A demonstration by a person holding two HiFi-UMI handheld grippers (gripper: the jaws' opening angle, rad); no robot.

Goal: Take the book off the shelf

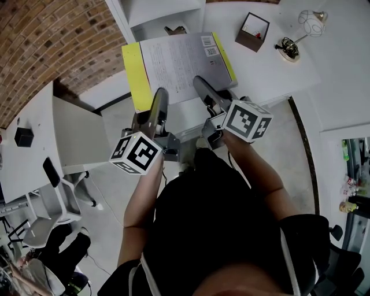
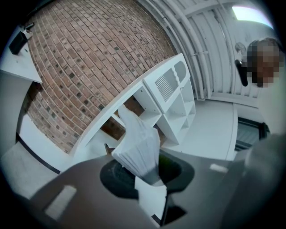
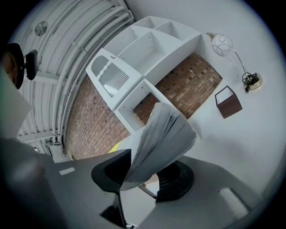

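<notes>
The book (image 1: 179, 60), white-backed with yellow cover edges, is held level in front of the white shelf (image 1: 167, 17), clear of its compartments. My left gripper (image 1: 160, 97) is shut on the book's near edge at the left, and my right gripper (image 1: 200, 85) is shut on the same edge further right. In the left gripper view the fanned page block (image 2: 139, 145) stands between the dark jaws of the left gripper (image 2: 147, 173), with the shelf (image 2: 172, 96) behind. In the right gripper view the pages (image 3: 164, 136) rise from the right gripper (image 3: 143, 175), below the shelf (image 3: 143, 49).
A white tabletop (image 1: 272, 63) to the right carries a brown open box (image 1: 252, 32) and a small lamp (image 1: 298, 32). A brick wall (image 1: 52, 40) stands at the left. A white desk (image 1: 34, 150) with a black box (image 1: 23, 137), a chair (image 1: 49, 202) and a seated person (image 1: 55, 254) are at the lower left.
</notes>
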